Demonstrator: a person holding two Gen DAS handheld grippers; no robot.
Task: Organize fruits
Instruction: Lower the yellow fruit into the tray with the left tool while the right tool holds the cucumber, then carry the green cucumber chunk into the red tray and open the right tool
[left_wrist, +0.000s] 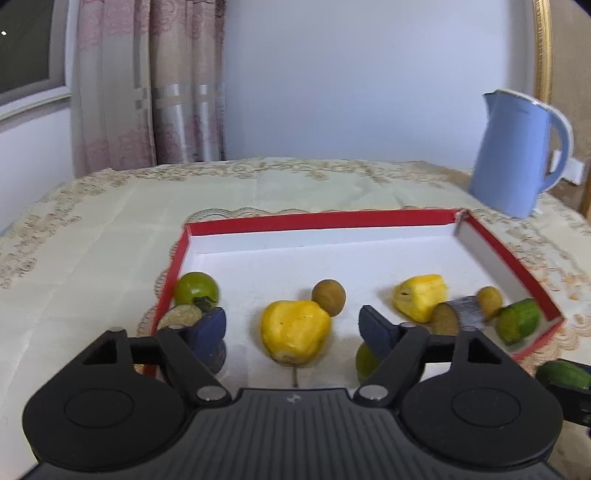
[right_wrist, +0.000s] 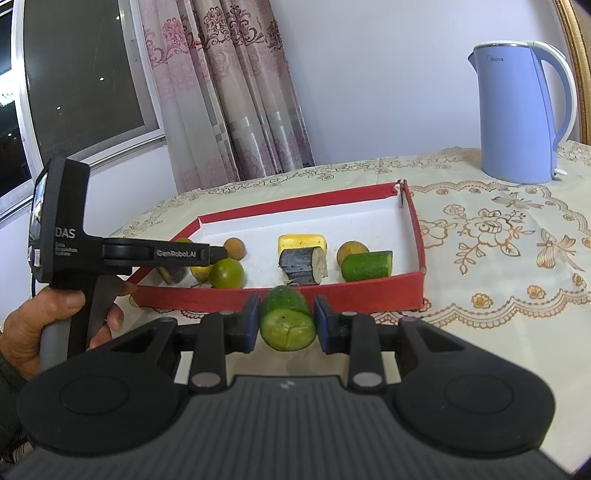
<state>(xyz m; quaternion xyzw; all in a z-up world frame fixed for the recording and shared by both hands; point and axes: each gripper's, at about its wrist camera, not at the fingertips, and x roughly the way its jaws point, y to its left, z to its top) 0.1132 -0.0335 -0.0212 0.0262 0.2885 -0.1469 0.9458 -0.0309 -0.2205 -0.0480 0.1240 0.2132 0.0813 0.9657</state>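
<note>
Right tongs (right_wrist: 284, 323) pinch a cut green cucumber chunk (right_wrist: 286, 317) just outside the red-rimmed white cardboard tray (right_wrist: 415, 236). Left tongs (left_wrist: 293, 328) spread over a yellow pear-shaped fruit (left_wrist: 294, 330) inside the tray. Cucumber looks firm, slick-skinned; grip mid-body. Embroidered cream desk cloth (right_wrist: 480, 240), blue electric kettle (right_wrist: 517, 110), pink curtains (right_wrist: 229, 92).

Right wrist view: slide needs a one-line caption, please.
Right gripper holds a cucumber piece just outside the red tray of fruit.
</note>
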